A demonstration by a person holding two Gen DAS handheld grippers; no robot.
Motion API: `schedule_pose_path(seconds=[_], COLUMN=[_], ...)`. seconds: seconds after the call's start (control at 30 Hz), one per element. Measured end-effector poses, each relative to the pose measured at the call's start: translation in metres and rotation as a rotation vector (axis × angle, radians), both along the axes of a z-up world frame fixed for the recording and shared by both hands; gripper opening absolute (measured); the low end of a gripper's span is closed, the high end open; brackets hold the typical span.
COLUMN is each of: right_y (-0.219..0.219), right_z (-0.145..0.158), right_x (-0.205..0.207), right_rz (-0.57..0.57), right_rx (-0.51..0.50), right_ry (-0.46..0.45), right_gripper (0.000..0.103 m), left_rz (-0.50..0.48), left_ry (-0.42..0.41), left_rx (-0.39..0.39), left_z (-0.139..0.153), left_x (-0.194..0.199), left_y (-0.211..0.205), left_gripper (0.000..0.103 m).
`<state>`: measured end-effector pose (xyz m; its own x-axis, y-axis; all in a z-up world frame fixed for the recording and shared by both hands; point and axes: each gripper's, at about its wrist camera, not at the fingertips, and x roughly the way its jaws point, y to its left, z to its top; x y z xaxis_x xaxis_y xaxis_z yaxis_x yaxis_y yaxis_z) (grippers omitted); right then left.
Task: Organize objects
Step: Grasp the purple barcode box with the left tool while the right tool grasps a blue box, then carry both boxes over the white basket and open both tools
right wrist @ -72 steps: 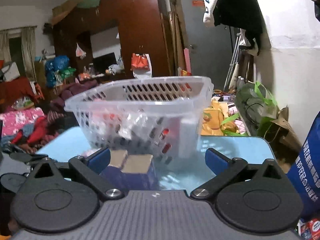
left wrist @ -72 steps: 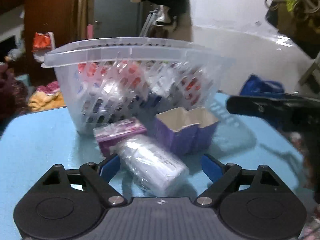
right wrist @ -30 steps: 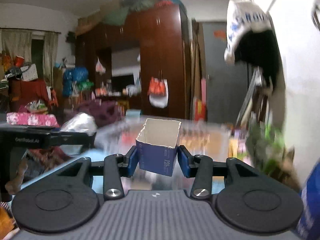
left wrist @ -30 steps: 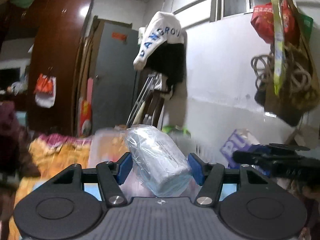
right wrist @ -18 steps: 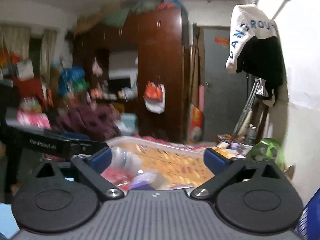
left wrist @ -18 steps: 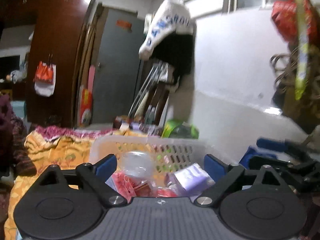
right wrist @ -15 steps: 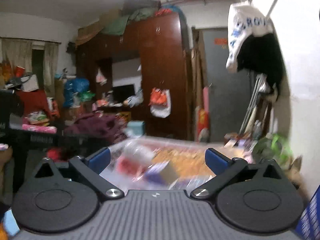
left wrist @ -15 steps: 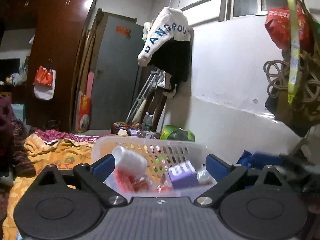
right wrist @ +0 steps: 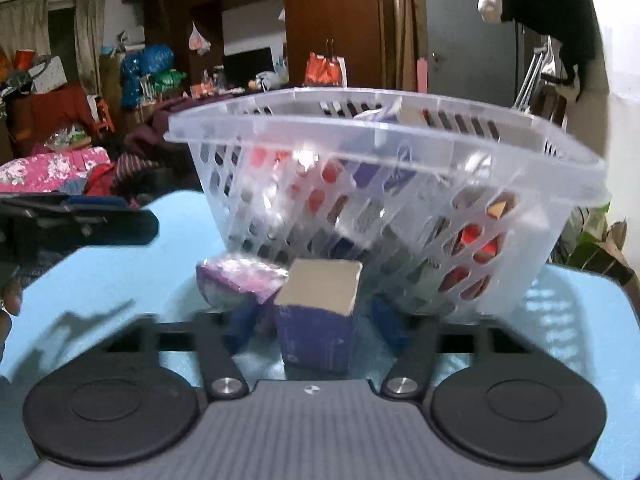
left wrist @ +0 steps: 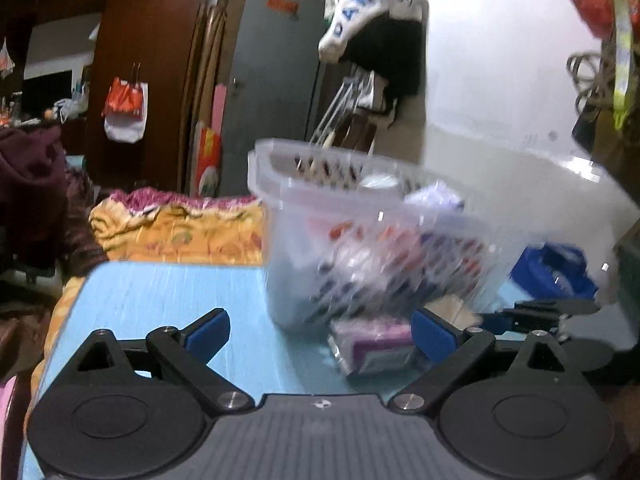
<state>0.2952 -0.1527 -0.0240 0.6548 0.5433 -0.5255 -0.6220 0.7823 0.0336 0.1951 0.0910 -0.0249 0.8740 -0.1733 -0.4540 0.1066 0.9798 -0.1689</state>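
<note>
A clear plastic basket [left wrist: 360,184] [right wrist: 384,128] holding several packets stands on the light blue table [left wrist: 168,300]. A purple wrapped packet [left wrist: 374,340] [right wrist: 240,280] lies on the table in front of it. A purple open box [right wrist: 320,312] stands beside the packet. My left gripper [left wrist: 320,330] is open and empty, low over the table, with the packet near its right finger. My right gripper [right wrist: 316,328] is blurred and partly closed, its fingers on either side of the purple box with small gaps. The right gripper also shows in the left wrist view [left wrist: 548,312].
A blue bag [left wrist: 552,272] sits to the right of the basket. Behind the table are a bed with orange cloth [left wrist: 180,232], a wardrobe [right wrist: 332,20] and a grey door [left wrist: 272,80]. The table's blue top [right wrist: 580,320] extends right of the basket.
Both grippers let go of the wrapped roll and a purple box over the basket, then came down to table level. The right gripper's fingers have narrowed around the second purple box.
</note>
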Motion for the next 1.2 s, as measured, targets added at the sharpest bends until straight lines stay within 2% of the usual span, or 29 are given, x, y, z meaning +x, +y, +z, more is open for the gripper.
schedule_pose_path(seconds=[0.2, 0.5, 0.53, 0.6, 0.63, 0.8, 1.07, 1.2], right_y=[-0.031, -0.07, -0.072, -0.075, -0.076, -0.079, -0.079, -0.087], right_z=[-0.004, -0.006, -0.007, -0.008, -0.007, -0.007, -0.006, 0.01], right_x=[-0.02, -0.026, -0.026, -0.025, -0.026, -0.029, -0.032, -0.065], right_rz=[-0.025, -0.095, -0.099, -0.096, -0.098, -0.103, -0.083, 0.015], right_rx=[0.039, 0.092, 0.094, 0.112, 0.117, 0.128, 0.131, 0.244], right_ry=[-0.007, -0.028, -0.029, -0.021, -0.027, -0.047, -0.071, -0.101], right_gripper=[0.045, 0.045, 0.045, 0.046, 0.046, 0.046, 0.046, 0.045], left_rz=[-0.012, 0.028, 0.035, 0.061, 0.059, 0.08, 0.036, -0.019], left_ry=[0.043, 0.134, 0.138, 0.151, 0.151, 0.068, -0.01, -0.118], left_rx=[0.096, 0.205, 0.219, 0.237, 0.227, 0.183, 0.096, 0.033], left_z=[-0.015, -0.031, -0.033, -0.035, -0.035, -0.028, -0.022, 0.001], left_x=[0.008, 0.037, 0.038, 0.039, 0.039, 0.021, -0.012, -0.044], left_y=[-0.032, -0.077, -0.08, -0.083, -0.082, -0.072, -0.061, -0.054], left_gripper=[0.099, 0.097, 0.095, 0.08, 0.068, 0.068, 0.068, 0.068])
